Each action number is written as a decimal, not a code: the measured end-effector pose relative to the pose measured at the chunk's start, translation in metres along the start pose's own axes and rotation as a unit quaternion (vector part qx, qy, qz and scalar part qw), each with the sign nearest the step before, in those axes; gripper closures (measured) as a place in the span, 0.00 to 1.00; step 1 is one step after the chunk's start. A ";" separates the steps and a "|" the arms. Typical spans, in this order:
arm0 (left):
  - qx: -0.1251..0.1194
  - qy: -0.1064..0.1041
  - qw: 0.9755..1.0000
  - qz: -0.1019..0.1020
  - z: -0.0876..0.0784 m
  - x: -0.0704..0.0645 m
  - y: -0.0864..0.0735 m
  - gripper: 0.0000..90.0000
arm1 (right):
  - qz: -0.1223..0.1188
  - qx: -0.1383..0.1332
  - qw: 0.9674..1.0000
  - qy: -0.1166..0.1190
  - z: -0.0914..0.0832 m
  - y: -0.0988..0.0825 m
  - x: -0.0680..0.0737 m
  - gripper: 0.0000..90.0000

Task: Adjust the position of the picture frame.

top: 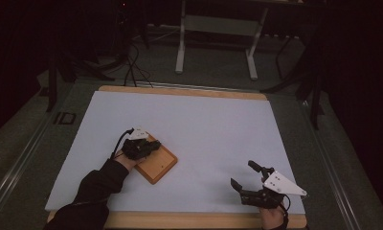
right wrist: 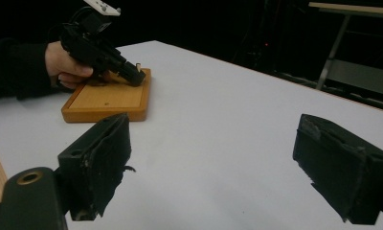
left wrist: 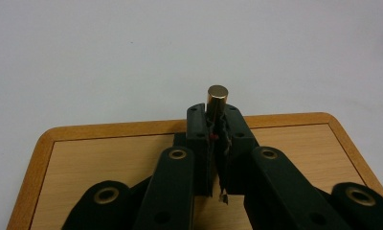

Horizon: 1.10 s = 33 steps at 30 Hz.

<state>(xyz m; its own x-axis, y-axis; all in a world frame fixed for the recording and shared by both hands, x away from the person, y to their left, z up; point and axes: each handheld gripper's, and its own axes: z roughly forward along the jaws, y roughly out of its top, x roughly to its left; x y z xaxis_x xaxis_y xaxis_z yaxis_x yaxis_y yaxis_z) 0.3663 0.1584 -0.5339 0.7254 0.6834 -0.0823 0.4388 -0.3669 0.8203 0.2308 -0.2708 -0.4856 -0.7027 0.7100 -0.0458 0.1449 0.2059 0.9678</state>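
A small brass-coloured metal cylinder [left wrist: 217, 97] stands upright near the far edge of a wooden board [left wrist: 108, 158]. My left gripper [left wrist: 217, 120] is shut on it, and the cylinder's top pokes out above the jaw tips. In the high view the left gripper [top: 149, 146] lies over the board [top: 161, 167] at the table's left. The right gripper view has the same board [right wrist: 108, 100] with the left gripper [right wrist: 134, 76] on it. My right gripper [top: 241, 173] rests near the front right edge, open [right wrist: 218, 158], with nothing between its fingers.
A white sheet [top: 204, 120] covers the table, with a wooden rim [top: 189, 92] at the far and near edges. Beyond the table, a metal frame's legs [top: 181, 52] stand on the dark floor among cables.
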 end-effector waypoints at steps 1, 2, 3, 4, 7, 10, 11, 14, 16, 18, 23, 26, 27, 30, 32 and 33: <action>0.000 0.001 1.000 0.001 0.000 0.000 0.000 0.95 | 0.000 0.000 1.000 0.000 0.000 0.000 0.000 0.14; -0.001 0.003 1.000 0.002 0.000 -0.001 0.000 0.95 | 0.000 -0.002 1.000 0.000 0.000 0.000 0.000 0.14; -0.002 0.005 1.000 0.002 0.000 -0.001 -0.001 0.95 | 0.001 -0.002 1.000 0.000 0.000 0.000 -0.001 0.14; -0.002 0.007 1.000 0.004 -0.001 -0.002 -0.001 0.95 | 0.001 -0.002 1.000 0.000 0.000 0.000 -0.001 0.14; -0.003 0.007 1.000 0.006 -0.001 -0.003 -0.001 0.95 | 0.002 -0.004 1.000 0.001 -0.001 0.000 -0.001 0.14; -0.007 0.003 1.000 0.009 -0.002 -0.004 -0.001 0.95 | 0.002 -0.004 1.000 0.001 -0.001 0.000 -0.001 0.14; -0.006 0.003 1.000 0.012 -0.003 -0.005 -0.001 0.95 | 0.002 -0.004 1.000 0.001 -0.001 0.000 -0.001 0.14; -0.011 0.003 1.000 0.017 -0.006 -0.008 0.000 0.95 | 0.001 -0.003 1.000 0.001 -0.001 0.000 -0.001 0.14; -0.014 0.004 1.000 0.020 -0.008 -0.009 0.001 0.95 | 0.001 -0.004 1.000 0.001 -0.001 0.000 -0.001 0.14; -0.015 0.004 1.000 0.020 -0.010 -0.010 0.002 0.95 | 0.002 -0.004 1.000 0.001 -0.001 0.000 -0.001 0.14; -0.026 0.009 0.999 0.024 -0.020 -0.013 0.008 0.95 | 0.002 -0.004 1.000 0.001 -0.001 0.000 0.000 0.14; -0.033 0.009 0.999 0.027 -0.025 -0.014 0.012 0.95 | 0.002 -0.004 1.000 0.001 -0.001 0.000 0.000 0.14; -0.037 0.007 0.999 0.026 -0.027 -0.014 0.014 0.95 | 0.002 -0.004 1.000 0.001 -0.001 0.000 0.000 0.14; -0.045 0.006 0.999 0.030 -0.033 -0.017 0.019 0.95 | 0.002 -0.004 1.000 0.001 -0.001 0.000 0.000 0.14; -0.049 0.005 0.998 0.032 -0.036 -0.021 0.022 0.95 | 0.002 -0.005 1.000 0.001 -0.001 0.001 0.000 0.14; -0.053 0.002 0.998 0.034 -0.038 -0.024 0.026 0.95 | 0.002 -0.005 1.000 0.001 -0.001 0.001 0.000 0.14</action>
<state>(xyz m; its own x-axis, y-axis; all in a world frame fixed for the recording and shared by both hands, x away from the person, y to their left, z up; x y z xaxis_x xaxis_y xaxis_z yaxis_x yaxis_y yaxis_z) 0.3399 0.1568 -0.4889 0.7495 0.6616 -0.0218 0.3299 -0.3447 0.8788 0.2306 -0.2713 -0.4848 -0.7041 0.7090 -0.0409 0.1415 0.1965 0.9702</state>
